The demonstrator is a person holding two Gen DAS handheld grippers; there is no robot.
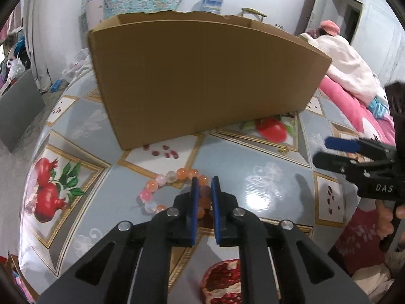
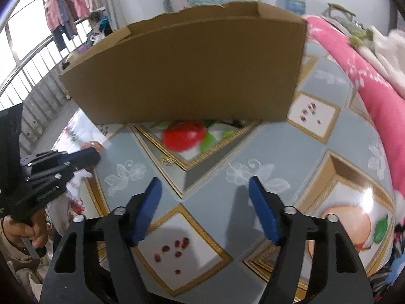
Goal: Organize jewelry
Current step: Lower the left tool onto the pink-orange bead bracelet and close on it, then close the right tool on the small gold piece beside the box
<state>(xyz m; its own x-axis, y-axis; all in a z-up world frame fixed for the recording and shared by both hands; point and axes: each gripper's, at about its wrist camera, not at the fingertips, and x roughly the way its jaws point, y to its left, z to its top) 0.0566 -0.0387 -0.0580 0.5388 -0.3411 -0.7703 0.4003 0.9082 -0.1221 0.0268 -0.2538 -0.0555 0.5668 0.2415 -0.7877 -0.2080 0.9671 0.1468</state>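
A bracelet of orange, pink and clear beads (image 1: 162, 188) lies on the patterned tablecloth (image 1: 253, 159) in front of a brown cardboard box (image 1: 202, 76). My left gripper (image 1: 204, 181) has its blue pads nearly closed around the bracelet's right side, with beads between them. My right gripper (image 2: 205, 185) is open and empty above the cloth, facing the box (image 2: 189, 68). The right gripper also shows at the right edge of the left wrist view (image 1: 326, 149). The left gripper shows at the left of the right wrist view (image 2: 93, 154). A small gold piece (image 1: 285, 149) lies near the box.
A pink blanket (image 2: 367, 81) with a cream garment (image 1: 351, 68) lies along the table's right side. Clothes hang by a window at the left (image 2: 68, 12). The table edge drops to a grey floor (image 1: 15, 152) on the left.
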